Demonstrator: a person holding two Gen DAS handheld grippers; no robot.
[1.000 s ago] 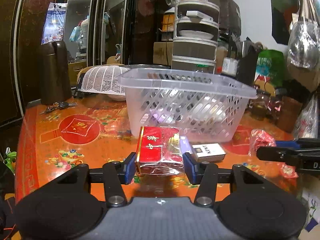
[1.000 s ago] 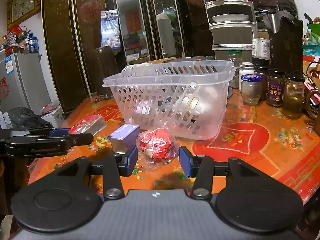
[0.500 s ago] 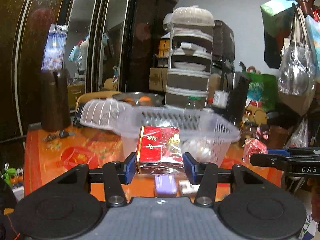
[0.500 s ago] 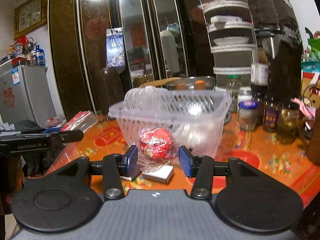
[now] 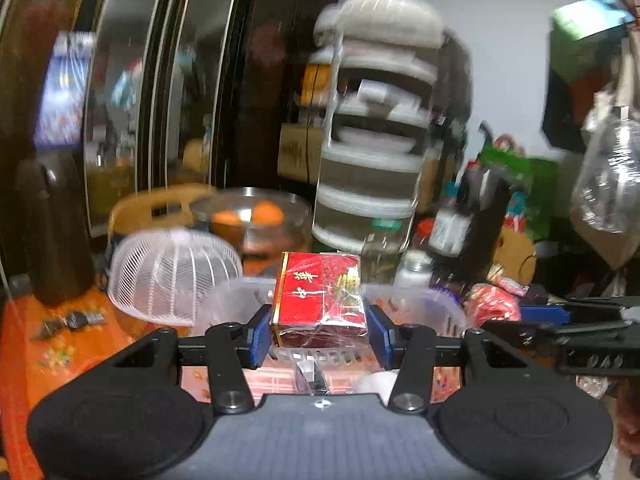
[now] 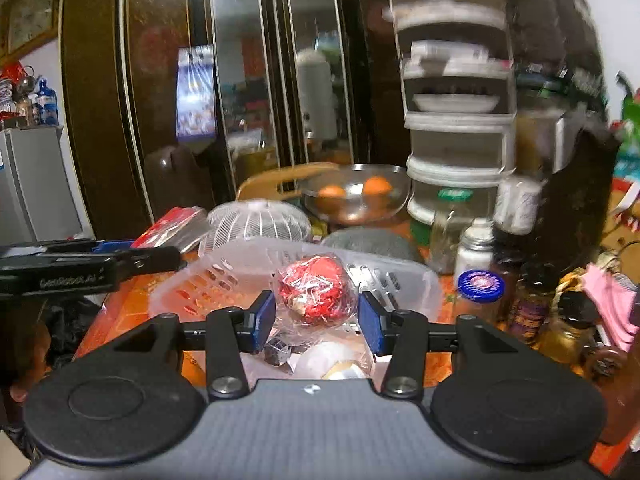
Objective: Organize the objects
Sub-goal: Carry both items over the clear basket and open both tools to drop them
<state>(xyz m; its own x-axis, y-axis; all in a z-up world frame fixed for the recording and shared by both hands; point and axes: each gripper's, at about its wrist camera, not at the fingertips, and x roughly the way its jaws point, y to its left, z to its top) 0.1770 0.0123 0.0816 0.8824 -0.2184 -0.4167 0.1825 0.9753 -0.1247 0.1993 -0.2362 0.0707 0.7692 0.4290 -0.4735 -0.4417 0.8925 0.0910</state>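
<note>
A: Left gripper [image 5: 319,330], nearest item?
B: Blue pads pinch a red cellophane-wrapped box [image 5: 319,294] on both sides. Box upright, gold characters facing the camera, held above the clear plastic basket [image 5: 420,304].

A: Right gripper [image 6: 317,322]?
B: Jaws closed on a red foil bundle in clear wrap [image 6: 316,290], pads touching the wrap on each side. Bundle hangs over the basket's open top [image 6: 400,276].

A: Basket contents?
B: From the right wrist view: a white rounded item [image 6: 326,362] and a small dark wrapped piece [image 6: 278,350] below the bundle. Identity not resolvable.

A: Beyond the basket?
B: White mesh dome cover [image 5: 176,276] on the orange patterned table [image 5: 48,344], beside the basket. Behind it a steel bowl [image 6: 356,196] with two oranges. Jars [image 6: 480,292] at right. Farthest: tiered white rack [image 5: 376,136], blurred.
</note>
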